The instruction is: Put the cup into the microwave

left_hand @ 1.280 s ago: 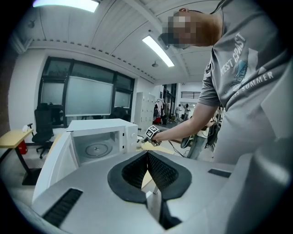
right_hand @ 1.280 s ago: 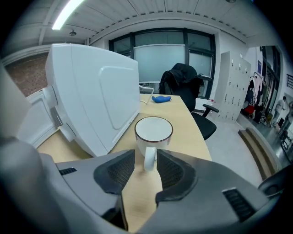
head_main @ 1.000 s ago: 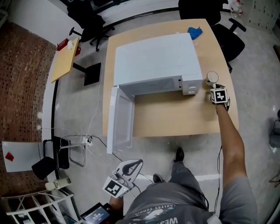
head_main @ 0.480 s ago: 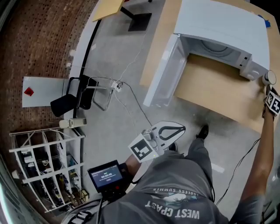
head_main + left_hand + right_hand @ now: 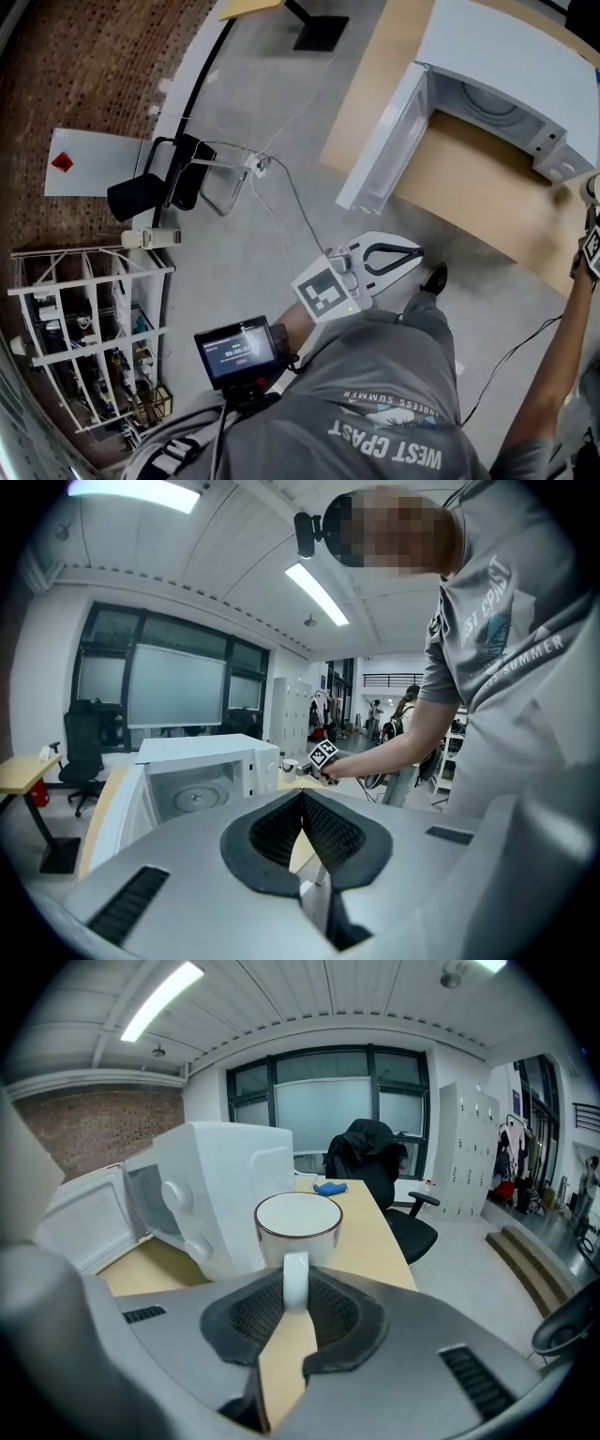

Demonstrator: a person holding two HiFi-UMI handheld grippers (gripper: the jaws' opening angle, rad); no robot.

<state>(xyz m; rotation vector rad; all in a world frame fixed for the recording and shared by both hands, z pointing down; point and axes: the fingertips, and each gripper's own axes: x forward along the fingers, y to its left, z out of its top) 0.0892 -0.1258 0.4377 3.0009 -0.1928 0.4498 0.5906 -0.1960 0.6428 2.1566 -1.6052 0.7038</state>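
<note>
The white cup [image 5: 298,1225] with a dark rim hangs upright in front of my right gripper [image 5: 294,1290], which is shut on its handle. It is beside the control-panel side of the white microwave [image 5: 221,1192], above the wooden table [image 5: 370,1232]. In the head view the cup [image 5: 594,187] and right gripper [image 5: 592,216] sit at the right edge. The microwave [image 5: 511,70] stands with its door [image 5: 386,141] swung open and its cavity bare. My left gripper [image 5: 418,253] is shut and holds nothing, out over the floor before the table; its own view shows the left gripper [image 5: 302,795] pointing at the cavity [image 5: 192,794].
A blue object [image 5: 329,1187] lies at the table's far end, with a black office chair [image 5: 373,1171] behind it. On the floor left of the table are a power strip with cables [image 5: 255,167], a black chair [image 5: 150,187] and a wire rack [image 5: 84,347].
The head view has swung left, putting the microwave at top right. My right gripper and the cup have shifted to the frame's right edge. My left gripper has risen towards the table.
</note>
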